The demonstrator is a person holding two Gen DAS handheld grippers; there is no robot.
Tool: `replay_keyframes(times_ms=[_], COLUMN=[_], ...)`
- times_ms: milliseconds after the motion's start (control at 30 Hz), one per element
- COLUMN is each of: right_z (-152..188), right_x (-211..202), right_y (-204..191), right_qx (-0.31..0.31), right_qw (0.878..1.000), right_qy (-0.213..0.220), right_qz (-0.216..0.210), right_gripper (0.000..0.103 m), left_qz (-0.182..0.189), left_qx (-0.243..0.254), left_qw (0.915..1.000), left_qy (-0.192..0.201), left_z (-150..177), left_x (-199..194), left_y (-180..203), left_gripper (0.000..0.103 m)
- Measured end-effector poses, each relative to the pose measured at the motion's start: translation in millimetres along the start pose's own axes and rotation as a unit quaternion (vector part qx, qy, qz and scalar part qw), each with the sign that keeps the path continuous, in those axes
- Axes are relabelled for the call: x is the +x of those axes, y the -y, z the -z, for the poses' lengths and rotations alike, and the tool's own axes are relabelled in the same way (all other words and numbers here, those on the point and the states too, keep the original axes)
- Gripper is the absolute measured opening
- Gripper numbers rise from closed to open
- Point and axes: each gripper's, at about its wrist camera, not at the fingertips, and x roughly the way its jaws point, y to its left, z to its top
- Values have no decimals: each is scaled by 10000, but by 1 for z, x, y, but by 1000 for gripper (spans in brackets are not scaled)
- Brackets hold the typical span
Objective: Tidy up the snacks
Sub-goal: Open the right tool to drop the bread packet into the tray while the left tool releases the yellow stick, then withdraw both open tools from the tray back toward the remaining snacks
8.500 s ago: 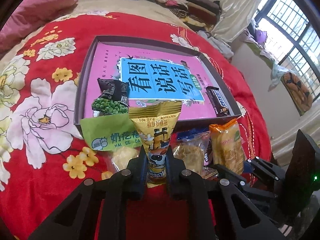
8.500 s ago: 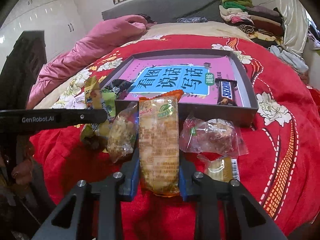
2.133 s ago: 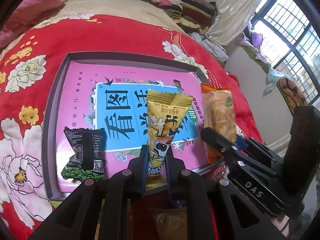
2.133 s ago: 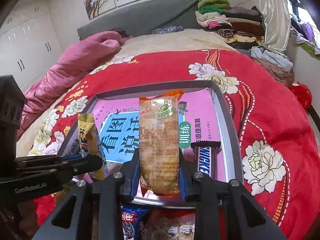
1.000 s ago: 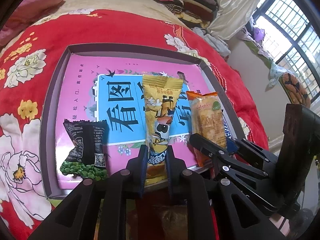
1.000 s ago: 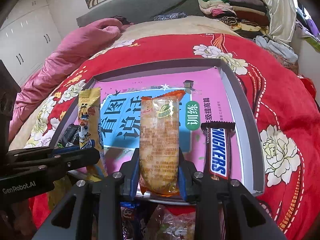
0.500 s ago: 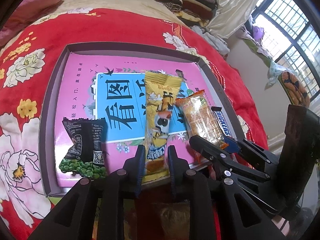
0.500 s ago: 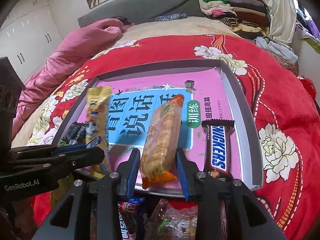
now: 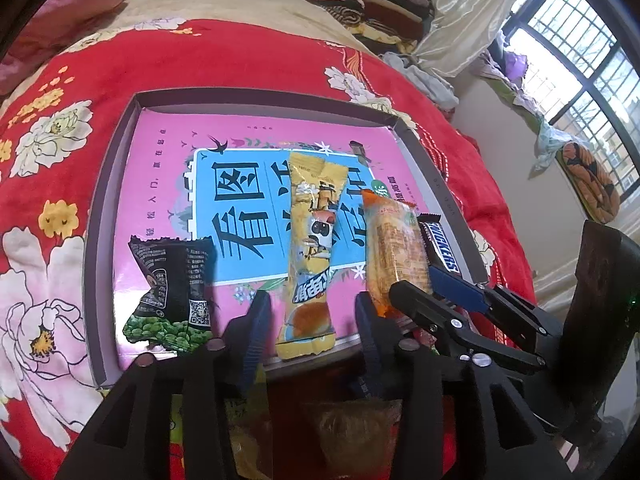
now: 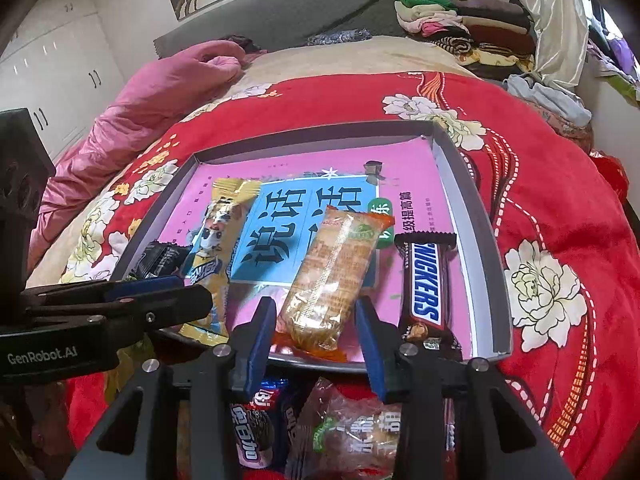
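Snacks are lined up in a shallow grey tray (image 9: 100, 216) sitting on a red flowered bedspread (image 9: 240, 56), with a pink and blue book cover (image 9: 168, 152) lining the bottom. From the left wrist view, going across: a black packet of green peas (image 9: 170, 292) near the left wall, then a long yellow packet (image 9: 314, 248) with a cartoon face lying flat down the middle, then an orange-ended biscuit pack (image 9: 394, 252) tilted a bit, and a Snickers bar (image 9: 440, 250) just beside it against the right wall.

Left gripper (image 9: 308, 312) has its jaws opening, and the bottom end of the yellow packet sits between the blue pads with clear gaps on both sides, so nothing is pinched. Right gripper (image 10: 316, 324) is doing the same thing: jaws opening, the biscuit pack (image 10: 332, 276) lying between its fingers (image 10: 260, 328) but not squeezed, leaning toward the upper right with its near end on the tray's front edge. Its opening looks narrower than the left one's (hard to compare across cameras, though).

Below the tray's front wall, in the right wrist view, more snacks sit on the bedspread: a dark Oreo-type pack (image 10: 256, 428) and a clear-wrapped pastry (image 10: 356, 436). A pink quilt (image 10: 160, 92) is bunched at the far end of the bed, with folded clothes (image 10: 460, 28) stacked beyond.
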Motion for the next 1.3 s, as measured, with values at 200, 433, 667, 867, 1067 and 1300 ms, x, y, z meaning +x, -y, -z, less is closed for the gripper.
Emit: replay_keyframes(times_ms=[200, 433, 667, 867, 1067, 1300], right_z=[1, 1, -1, -3, -5, -7], right_x=[-3, -9, -17, -20, -25, -36], right_y=[1, 3, 7, 11, 15, 18], right_qx=[20, 60, 115, 214, 285, 336], right_qw=[10000, 10000, 9998, 9996, 9993, 9987], right_qy=[25, 65, 143, 163, 229, 370], right_qz=[14, 39, 43, 12, -2, 28], right_gripper=[41, 41, 42, 46, 46, 51], left_qz=[-1, 37, 124, 170, 213, 128], left_qx=[27, 51, 51, -32, -171, -289], left_qw=[10000, 10000, 9998, 9997, 9991, 9976], left_qy=[24, 37, 121, 176, 337, 609], left_z=[0, -1, -1, -1, -4, -7], left_x=[-5, -11, -25, -30, -40, -56], left_y=[0, 1, 0, -3, -9, -15], left_gripper=[52, 60, 65, 72, 75, 77])
